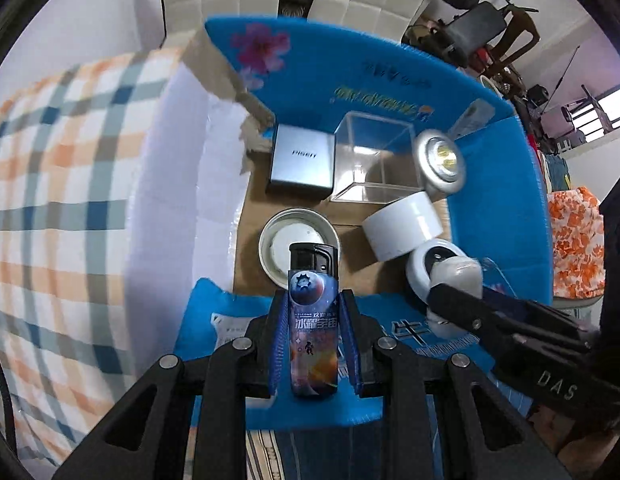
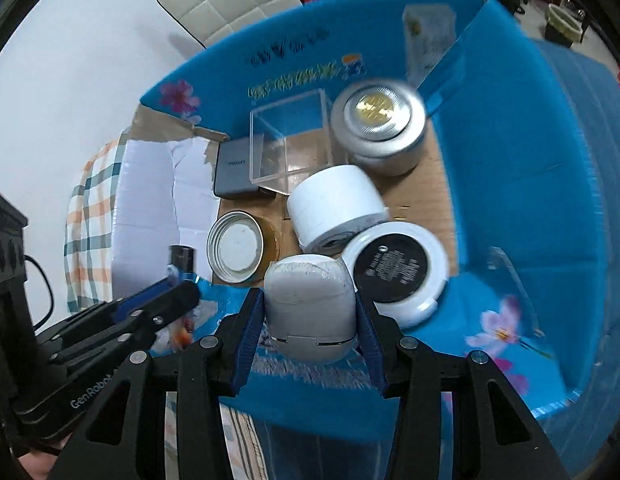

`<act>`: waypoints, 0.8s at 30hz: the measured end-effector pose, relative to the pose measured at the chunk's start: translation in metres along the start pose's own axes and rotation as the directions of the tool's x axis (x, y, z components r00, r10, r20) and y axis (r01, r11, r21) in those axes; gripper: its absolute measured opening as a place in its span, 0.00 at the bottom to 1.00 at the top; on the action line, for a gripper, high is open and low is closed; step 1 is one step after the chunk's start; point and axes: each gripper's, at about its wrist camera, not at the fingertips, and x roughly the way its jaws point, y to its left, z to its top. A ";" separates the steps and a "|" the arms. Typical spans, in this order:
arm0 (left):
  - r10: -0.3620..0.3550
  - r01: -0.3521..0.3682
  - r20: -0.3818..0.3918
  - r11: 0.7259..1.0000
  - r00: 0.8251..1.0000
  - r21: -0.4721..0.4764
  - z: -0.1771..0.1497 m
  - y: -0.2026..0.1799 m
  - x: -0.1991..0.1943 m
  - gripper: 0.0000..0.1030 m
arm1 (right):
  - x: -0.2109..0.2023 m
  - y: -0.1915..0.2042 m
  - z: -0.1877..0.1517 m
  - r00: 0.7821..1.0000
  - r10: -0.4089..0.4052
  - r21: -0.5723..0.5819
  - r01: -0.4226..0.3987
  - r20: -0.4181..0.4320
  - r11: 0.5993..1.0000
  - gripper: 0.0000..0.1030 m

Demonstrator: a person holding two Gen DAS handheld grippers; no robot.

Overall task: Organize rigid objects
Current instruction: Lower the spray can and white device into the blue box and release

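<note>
My left gripper [image 1: 313,312] is shut on a lighter [image 1: 313,320] with a blue space print and a black cap, held upright over the near wall of a blue cardboard box [image 1: 497,168]. My right gripper [image 2: 310,312] is shut on a white rounded case [image 2: 310,312], also above the box's near edge. In the left wrist view the right gripper [image 1: 453,292] shows at the right with that case [image 1: 457,276]. In the right wrist view the left gripper [image 2: 182,280] and the lighter's cap [image 2: 182,258] show at the left.
Inside the box lie a grey flat case [image 1: 302,160], a clear plastic cube [image 1: 373,160], a silver round tin [image 2: 377,128], a white roll [image 2: 333,204], a metal lid [image 2: 238,246] and a white jar with a black face [image 2: 393,272]. A checked cloth [image 1: 62,184] lies left of the box.
</note>
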 end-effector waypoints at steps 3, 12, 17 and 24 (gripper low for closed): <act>-0.011 0.010 -0.042 1.000 0.999 -0.012 0.005 0.008 0.018 0.22 | 0.015 0.002 0.005 1.000 -0.007 -0.008 0.007 -0.018 1.000 0.42; 0.002 -0.005 -0.072 0.999 0.997 -0.031 0.000 0.019 0.024 0.23 | 0.011 0.009 0.010 0.993 -0.116 -0.058 0.115 0.000 0.992 0.43; 0.102 -0.102 -0.032 0.995 0.994 0.004 -0.010 0.014 0.006 0.35 | -0.009 0.011 0.002 0.970 -0.236 -0.086 0.239 0.051 0.967 0.70; 0.209 -0.209 0.091 0.978 0.974 -0.002 -0.027 0.009 -0.040 0.89 | -0.041 0.002 -0.009 0.926 -0.356 -0.070 0.367 0.126 0.928 1.00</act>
